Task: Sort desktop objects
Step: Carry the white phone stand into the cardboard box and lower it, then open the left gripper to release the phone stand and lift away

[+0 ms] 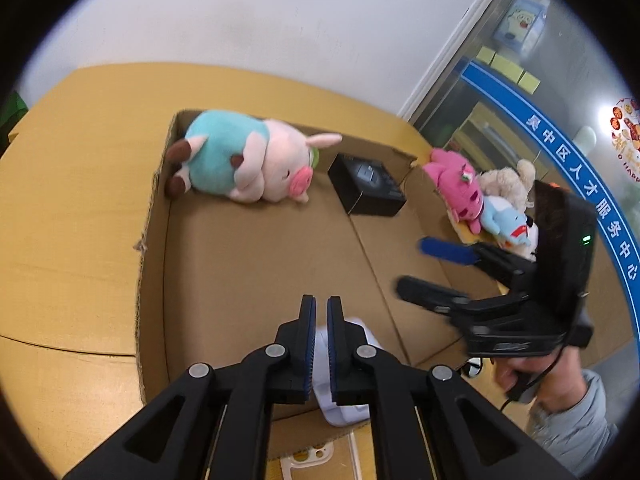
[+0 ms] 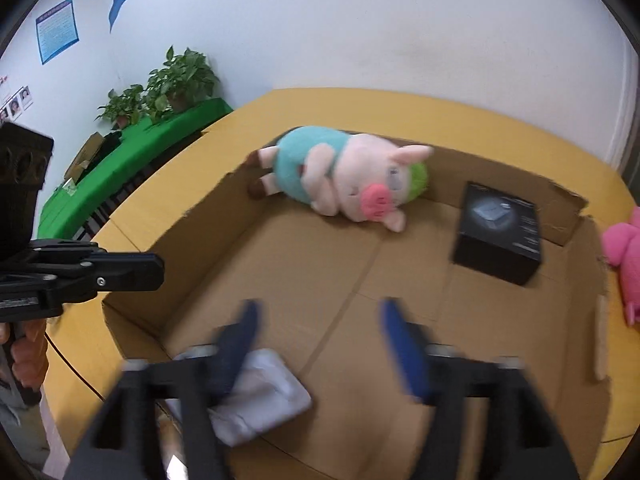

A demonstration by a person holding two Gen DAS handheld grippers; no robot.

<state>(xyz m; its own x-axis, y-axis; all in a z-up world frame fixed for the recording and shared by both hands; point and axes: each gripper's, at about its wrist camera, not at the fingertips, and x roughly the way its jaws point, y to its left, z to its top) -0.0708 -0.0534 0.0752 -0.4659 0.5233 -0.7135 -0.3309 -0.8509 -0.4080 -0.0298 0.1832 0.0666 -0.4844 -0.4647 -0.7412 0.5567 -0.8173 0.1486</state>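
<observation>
Grippers: my left gripper (image 1: 320,306) has its jaws nearly together, gripping nothing; my right gripper (image 2: 320,316) gapes wide and empty.
White packet (image 2: 264,396): I see it lying in the cardboard box (image 2: 596,264), just under my left finger.
Pig plush (image 2: 344,182): far ahead.
Black box (image 2: 500,232): ahead, right.

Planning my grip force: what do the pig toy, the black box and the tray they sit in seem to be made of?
Pink pig toy in a teal shirt: soft plush, fuzzy nap. Small black box: apparently printed card, matte, crisp edges. Shallow brown tray: corrugated cardboard, with torn rims and fold creases.
</observation>
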